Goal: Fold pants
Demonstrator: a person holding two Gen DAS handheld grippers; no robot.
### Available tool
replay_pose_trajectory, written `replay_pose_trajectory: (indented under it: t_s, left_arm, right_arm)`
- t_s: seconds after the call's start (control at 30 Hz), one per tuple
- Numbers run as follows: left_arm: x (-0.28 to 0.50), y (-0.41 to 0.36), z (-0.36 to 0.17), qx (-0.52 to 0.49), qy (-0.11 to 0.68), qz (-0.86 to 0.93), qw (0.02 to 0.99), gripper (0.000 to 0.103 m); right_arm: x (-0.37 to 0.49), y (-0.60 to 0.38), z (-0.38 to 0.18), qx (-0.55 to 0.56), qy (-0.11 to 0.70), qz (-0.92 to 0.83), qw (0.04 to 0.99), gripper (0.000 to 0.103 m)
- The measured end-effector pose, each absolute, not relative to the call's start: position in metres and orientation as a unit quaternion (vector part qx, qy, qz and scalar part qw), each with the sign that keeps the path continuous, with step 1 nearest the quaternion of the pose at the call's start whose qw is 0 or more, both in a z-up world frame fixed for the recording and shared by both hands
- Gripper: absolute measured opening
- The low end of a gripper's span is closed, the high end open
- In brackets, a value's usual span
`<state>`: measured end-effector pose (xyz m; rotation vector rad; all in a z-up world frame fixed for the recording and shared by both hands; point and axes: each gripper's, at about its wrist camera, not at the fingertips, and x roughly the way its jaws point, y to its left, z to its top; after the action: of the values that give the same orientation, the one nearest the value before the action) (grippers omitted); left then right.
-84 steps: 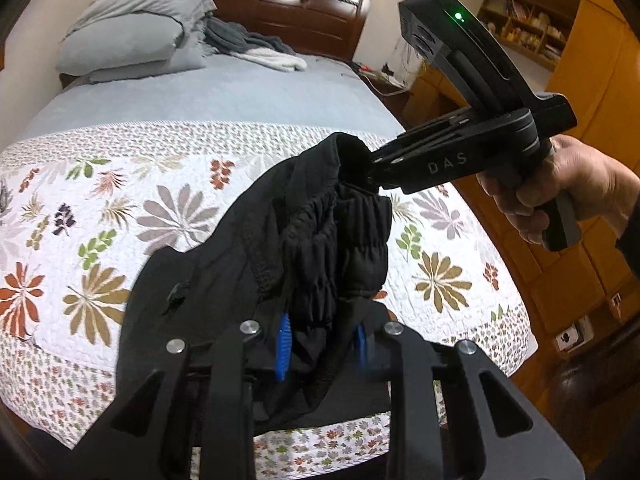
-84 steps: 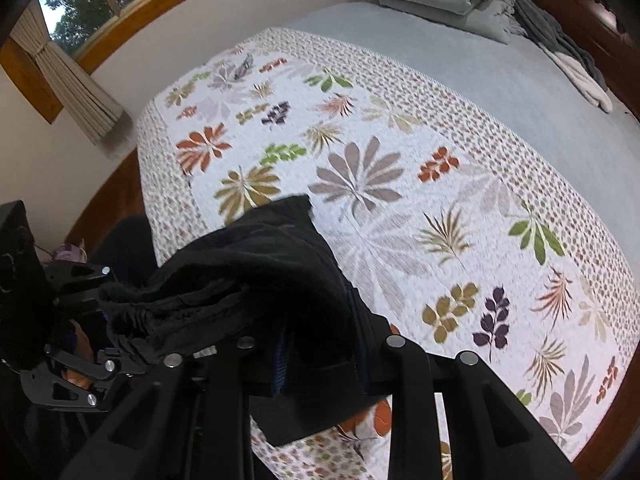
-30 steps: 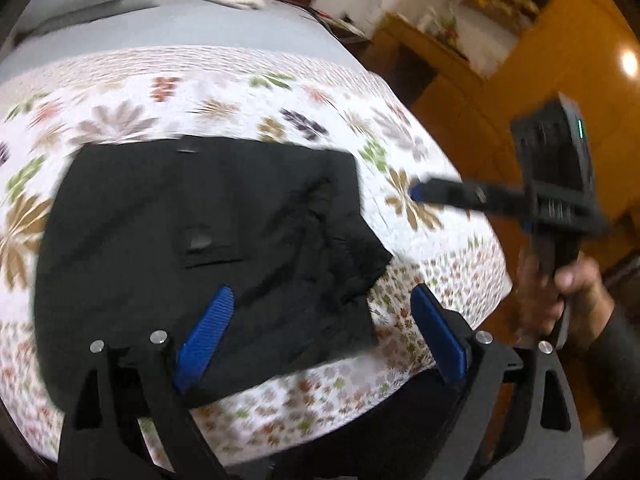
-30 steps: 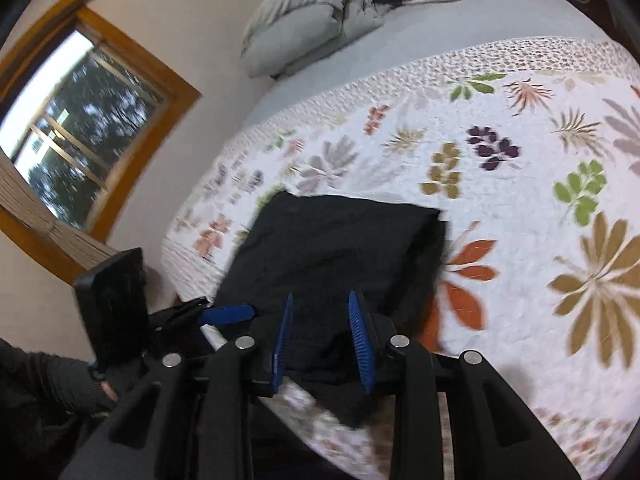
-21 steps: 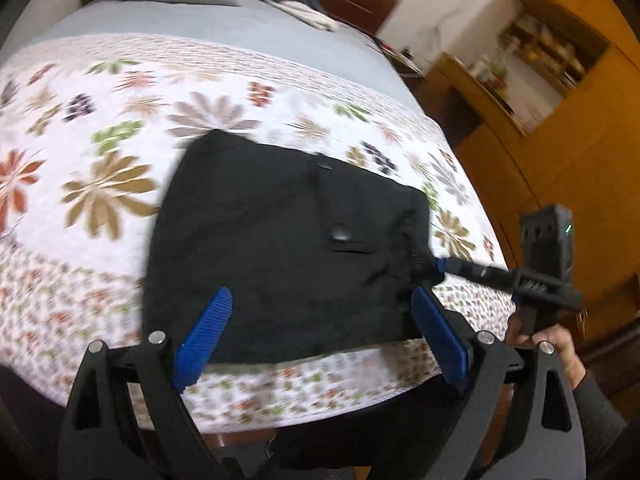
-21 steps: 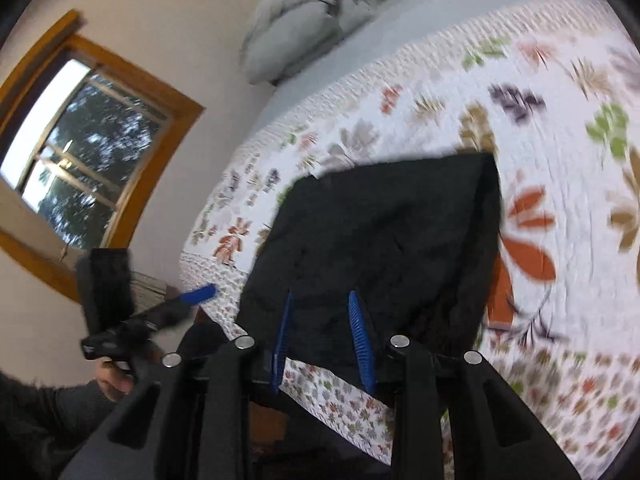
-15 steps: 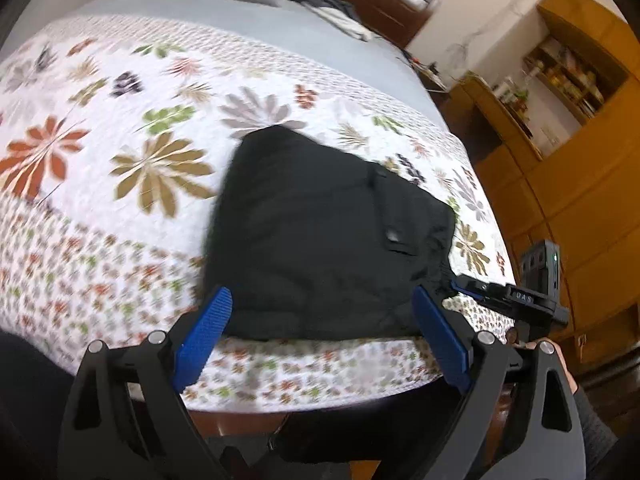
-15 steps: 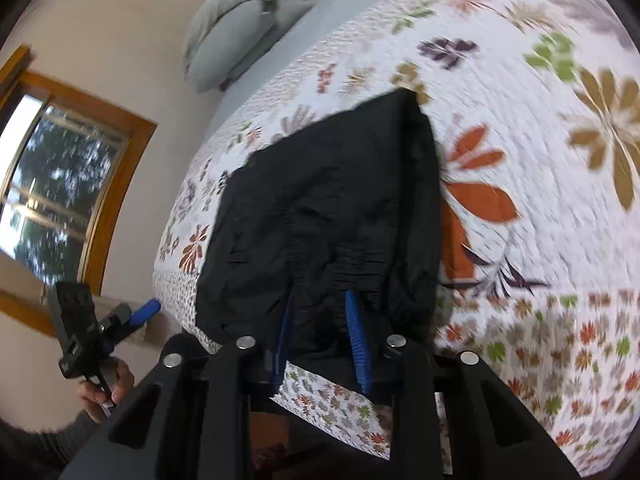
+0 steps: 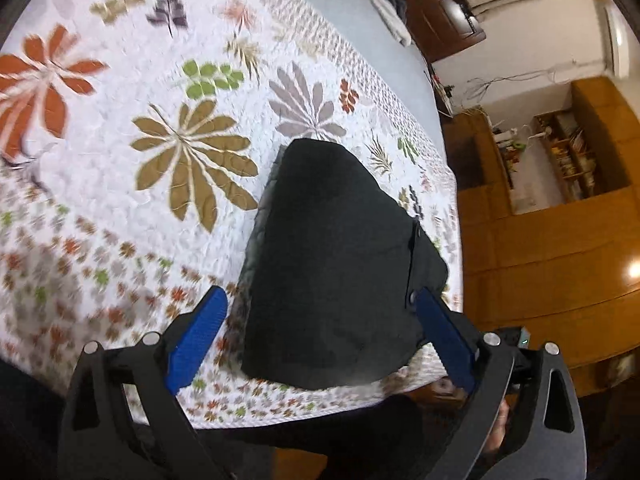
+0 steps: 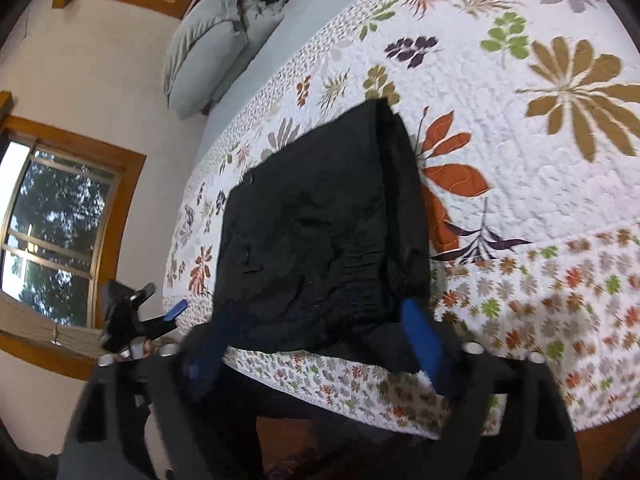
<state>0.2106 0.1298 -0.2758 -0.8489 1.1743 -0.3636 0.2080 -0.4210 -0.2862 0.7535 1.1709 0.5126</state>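
Pants (image 9: 336,256) on quilt (image 9: 120,160) (pillows (image 10: 208,48) apparently beyond)

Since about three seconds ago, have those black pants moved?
Yes. The black pants went from hanging in both grippers down onto the floral quilt, near its edge.

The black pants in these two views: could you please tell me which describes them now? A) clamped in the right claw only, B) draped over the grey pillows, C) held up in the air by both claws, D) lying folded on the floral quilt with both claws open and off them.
D: the black pants lie folded flat on the floral quilt, and the left claw and right claw both stand open, gripping nothing.
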Motion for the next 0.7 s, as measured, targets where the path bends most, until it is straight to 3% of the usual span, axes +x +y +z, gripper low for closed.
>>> replay_pose_trajectory:
  t_s: [0.1,0.7]
  left_arm:
    - [0.23,0.135,-0.292,-0.399,0.551,-0.184,0.709,0.095]
    - [0.299,0.093,-0.355,-0.374,0.613,-0.277,0.639,0.095]
  right_arm:
    - [0.21,-0.435,-0.286,0.369,0.543,0.224,0.721,0.1]
    - [0.264,-0.422,-0.357,0.396,0.609,0.257,0.638,0.1]
